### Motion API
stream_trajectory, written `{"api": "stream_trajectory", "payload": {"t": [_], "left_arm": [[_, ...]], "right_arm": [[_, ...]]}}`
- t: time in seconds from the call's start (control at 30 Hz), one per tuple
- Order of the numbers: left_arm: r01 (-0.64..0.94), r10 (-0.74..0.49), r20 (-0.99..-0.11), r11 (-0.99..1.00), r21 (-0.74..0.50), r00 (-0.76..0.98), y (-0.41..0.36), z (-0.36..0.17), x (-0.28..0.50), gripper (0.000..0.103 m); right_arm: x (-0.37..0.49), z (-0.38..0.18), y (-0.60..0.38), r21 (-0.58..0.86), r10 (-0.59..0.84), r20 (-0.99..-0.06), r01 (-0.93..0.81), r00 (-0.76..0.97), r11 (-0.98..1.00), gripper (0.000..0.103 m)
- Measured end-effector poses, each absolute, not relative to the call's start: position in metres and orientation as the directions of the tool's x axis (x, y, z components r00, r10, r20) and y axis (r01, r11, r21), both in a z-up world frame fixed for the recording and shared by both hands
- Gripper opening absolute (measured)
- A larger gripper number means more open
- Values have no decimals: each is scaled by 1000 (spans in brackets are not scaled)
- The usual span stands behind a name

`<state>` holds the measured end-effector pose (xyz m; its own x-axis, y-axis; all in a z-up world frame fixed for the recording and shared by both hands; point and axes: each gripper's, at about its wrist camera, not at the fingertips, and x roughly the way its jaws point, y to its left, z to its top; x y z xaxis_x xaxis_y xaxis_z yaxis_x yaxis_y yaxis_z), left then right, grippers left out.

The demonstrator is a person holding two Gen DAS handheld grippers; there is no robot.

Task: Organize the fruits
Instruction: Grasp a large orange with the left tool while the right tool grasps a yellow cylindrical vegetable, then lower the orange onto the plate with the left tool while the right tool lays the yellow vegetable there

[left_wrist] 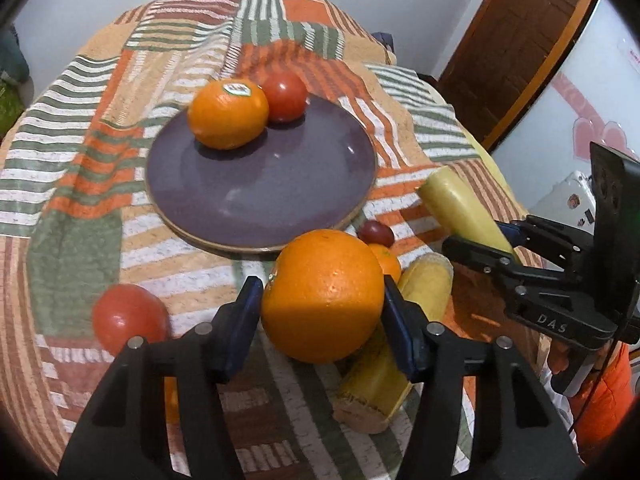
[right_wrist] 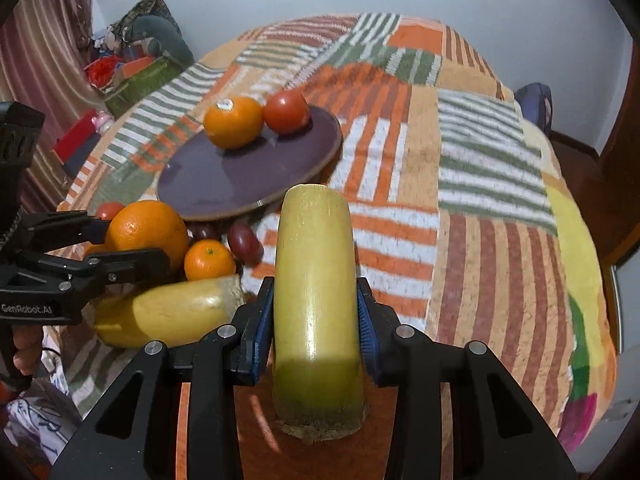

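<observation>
A large orange (left_wrist: 322, 296) sits between the blue pads of my left gripper (left_wrist: 320, 292), and both pads press on its sides just in front of the purple plate (left_wrist: 260, 184). A stickered orange (left_wrist: 228, 114) and a tomato (left_wrist: 285, 95) rest on the plate's far side. My right gripper (right_wrist: 316, 300) is shut on a thick yellow stalk piece (right_wrist: 316, 272), held lengthwise above the cloth to the right of the plate (right_wrist: 224, 176). The right wrist view shows my left gripper (right_wrist: 132, 240) around the large orange (right_wrist: 146, 228).
On the striped tablecloth (right_wrist: 460, 200) lie a second yellow stalk piece (left_wrist: 400, 340), a small mandarin (left_wrist: 386, 264), a dark red fruit (left_wrist: 375, 232) and a loose tomato (left_wrist: 128, 318). A wooden door (left_wrist: 520, 40) stands at the right. Clutter (right_wrist: 132, 68) lies past the table's left edge.
</observation>
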<state>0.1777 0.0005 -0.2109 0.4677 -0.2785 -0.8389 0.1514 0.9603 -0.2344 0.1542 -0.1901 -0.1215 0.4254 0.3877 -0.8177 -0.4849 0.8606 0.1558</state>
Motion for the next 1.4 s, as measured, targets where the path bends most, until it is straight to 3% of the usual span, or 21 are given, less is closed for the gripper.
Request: {"api": "stream_trajectory", "payload": {"t": [0.57, 1.4], "left_arm": [[68, -177, -787, 983, -170, 591, 48, -170, 204, 58], [53, -187, -848, 981, -185, 497, 66, -214, 264, 58]], "right_arm": [[188, -83, -138, 183, 462, -751, -524, 471, 832, 34], [233, -128, -91, 178, 355, -867, -450, 349, 875, 34]]}}
